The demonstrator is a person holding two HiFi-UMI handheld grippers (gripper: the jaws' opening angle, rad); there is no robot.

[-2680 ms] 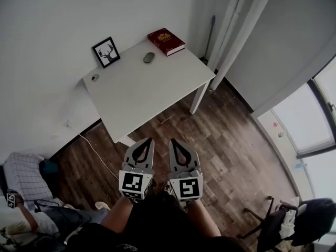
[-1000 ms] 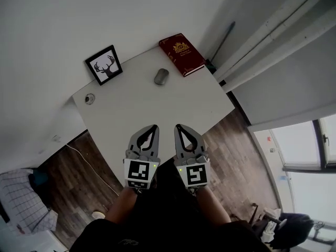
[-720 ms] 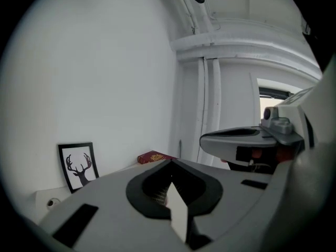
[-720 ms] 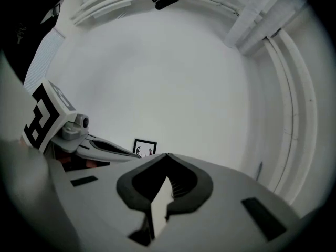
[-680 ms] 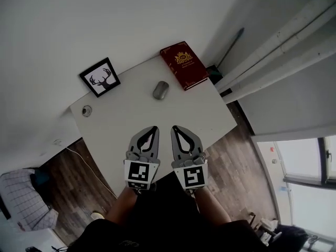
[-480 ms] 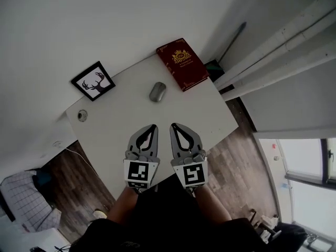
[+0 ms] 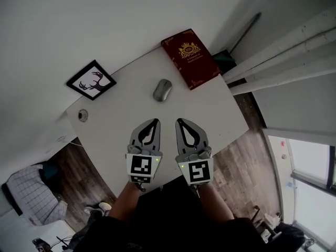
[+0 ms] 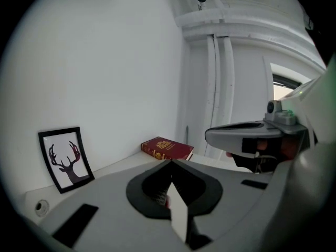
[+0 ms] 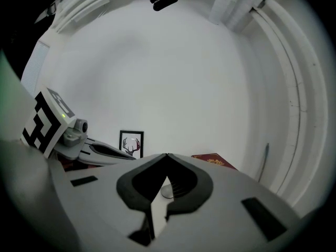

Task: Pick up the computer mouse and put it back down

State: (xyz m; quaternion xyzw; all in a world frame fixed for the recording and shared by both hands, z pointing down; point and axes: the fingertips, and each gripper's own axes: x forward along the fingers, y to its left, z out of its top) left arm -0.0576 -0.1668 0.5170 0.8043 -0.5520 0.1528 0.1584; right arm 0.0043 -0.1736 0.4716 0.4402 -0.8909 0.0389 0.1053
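Note:
A grey computer mouse [image 7: 162,90] lies on the white table [image 7: 121,119], left of a red book [image 7: 190,58]. My left gripper [image 7: 155,121] and right gripper [image 7: 179,121] hover side by side over the table's near half, both shut and empty, tips pointing toward the mouse and short of it. In the right gripper view the mouse [image 9: 167,192] peeks through the hole behind the right gripper [image 9: 167,155] tips. The left gripper [image 8: 170,161] has its jaws closed together; the mouse is hidden in that view.
A framed antler picture [image 7: 91,81] leans on the wall at the table's back left, with a small round cable cap [image 7: 82,115] near the left edge. White pipes [image 7: 283,62] and a dark pole run down at right. Wooden floor [image 7: 247,156] surrounds the table.
The view has closed in on the table. Both grippers have moved forward over the tabletop, nearer the mouse, still shut.

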